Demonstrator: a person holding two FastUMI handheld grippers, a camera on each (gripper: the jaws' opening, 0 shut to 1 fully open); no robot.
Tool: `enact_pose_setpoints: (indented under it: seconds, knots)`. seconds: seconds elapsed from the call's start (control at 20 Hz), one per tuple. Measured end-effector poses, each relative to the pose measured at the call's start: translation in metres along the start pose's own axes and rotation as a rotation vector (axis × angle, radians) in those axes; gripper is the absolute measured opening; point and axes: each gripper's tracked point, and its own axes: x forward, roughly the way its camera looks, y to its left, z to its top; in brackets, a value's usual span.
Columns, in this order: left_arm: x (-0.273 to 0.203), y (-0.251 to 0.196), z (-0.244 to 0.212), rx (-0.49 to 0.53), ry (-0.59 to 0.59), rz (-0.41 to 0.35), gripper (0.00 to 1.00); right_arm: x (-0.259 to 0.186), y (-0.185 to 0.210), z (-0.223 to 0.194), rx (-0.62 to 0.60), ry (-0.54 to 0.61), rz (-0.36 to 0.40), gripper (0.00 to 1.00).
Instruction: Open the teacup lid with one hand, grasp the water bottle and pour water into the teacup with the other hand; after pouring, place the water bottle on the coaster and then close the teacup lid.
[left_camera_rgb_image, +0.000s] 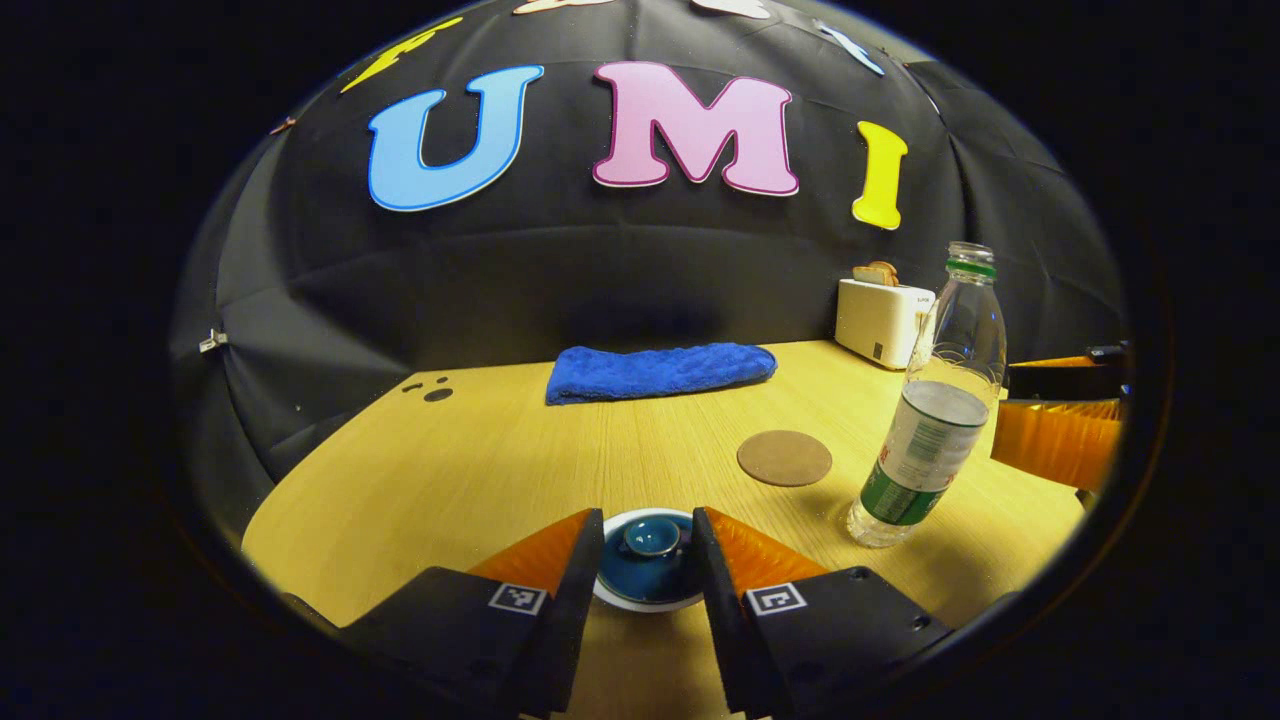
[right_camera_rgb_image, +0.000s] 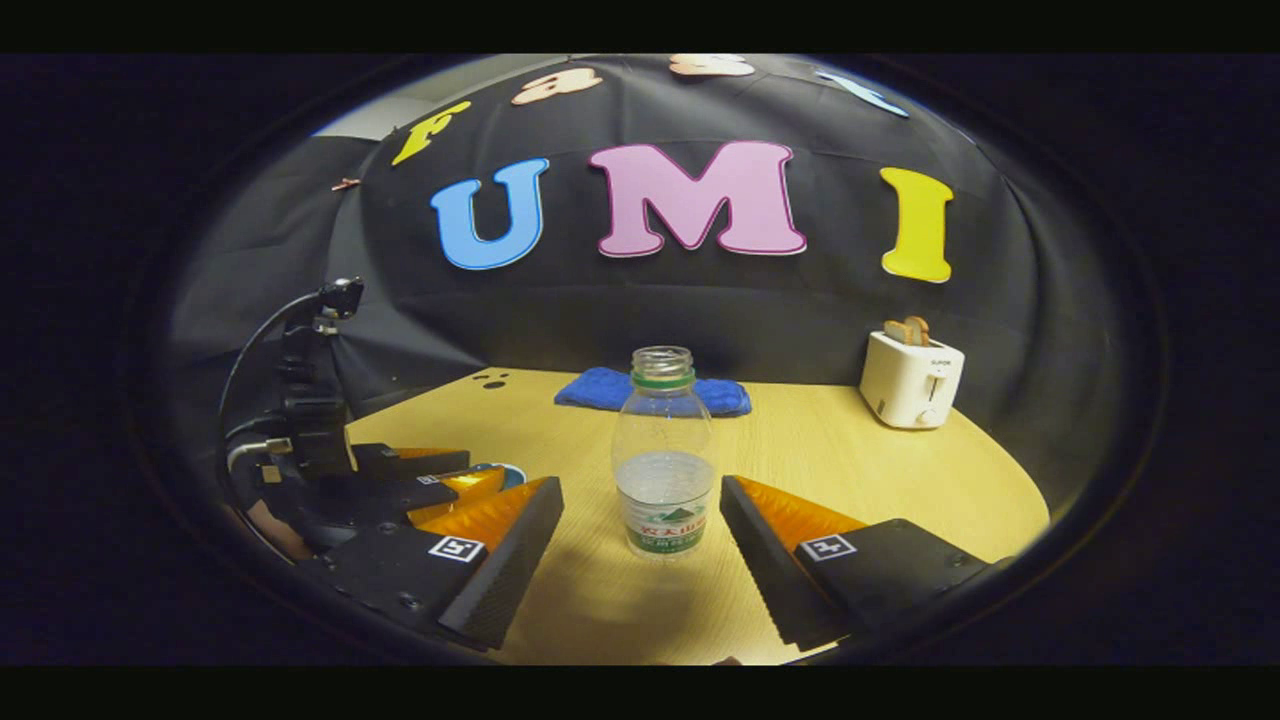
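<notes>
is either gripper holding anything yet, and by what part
Nothing is held. The left gripper stands open around the teacup lid; the right gripper is open, short of the water bottle.

In the left gripper view, bare desk (left_camera_rgb_image: 480, 460) lies open between the teacup (left_camera_rgb_image: 648, 560) and the folded blue towel (left_camera_rgb_image: 660, 370) at the back. The round coaster (left_camera_rgb_image: 784, 458) lies flat with nothing on it. Just to its right stands the uncapped water bottle (left_camera_rgb_image: 930, 420), with the right tongs (left_camera_rgb_image: 1060, 420) close beside it. A white toaster (left_camera_rgb_image: 880, 320) blocks the far right corner. In the right gripper view, the left tongs (right_camera_rgb_image: 440, 480) crowd the desk's left side.
</notes>
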Motion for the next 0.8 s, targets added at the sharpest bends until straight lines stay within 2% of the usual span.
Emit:
enact_pose_setpoints:
  seconds: [0.15, 0.2, 0.25, 0.45, 0.6, 0.65, 0.7, 0.8]
  knots:
    - [0.001, -0.004, -0.001, -0.012, 0.001, -0.01, 0.54, 0.003, -0.003, -0.002, -0.008, -0.005, -0.005, 0.98]
    - [0.0, -0.006, 0.0, -0.006, -0.001, -0.011, 0.45, 0.004, -0.005, -0.004, -0.009, -0.006, -0.007, 0.98]
    - [0.001, -0.006, 0.0, 0.005, -0.002, -0.008, 0.46, 0.007, -0.006, -0.005, -0.008, -0.005, -0.009, 0.98]
    - [0.002, -0.007, 0.001, 0.007, -0.006, 0.001, 0.35, 0.016, -0.009, -0.007, -0.001, -0.014, -0.022, 0.98]
    - [0.004, -0.003, 0.002, -0.013, -0.019, 0.006, 0.31, 0.023, -0.011, -0.009, 0.0, -0.023, -0.038, 0.98]
    - [0.004, -0.004, 0.002, -0.011, -0.019, 0.006, 0.34, 0.026, -0.011, -0.01, 0.001, -0.025, -0.041, 0.98]
    - [0.004, -0.003, 0.003, -0.006, -0.019, 0.009, 0.28, 0.028, -0.01, -0.012, 0.001, -0.027, -0.042, 0.98]
    - [0.002, -0.001, 0.006, 0.0, -0.032, 0.017, 0.27, 0.033, -0.009, -0.012, -0.012, -0.033, -0.046, 0.98]
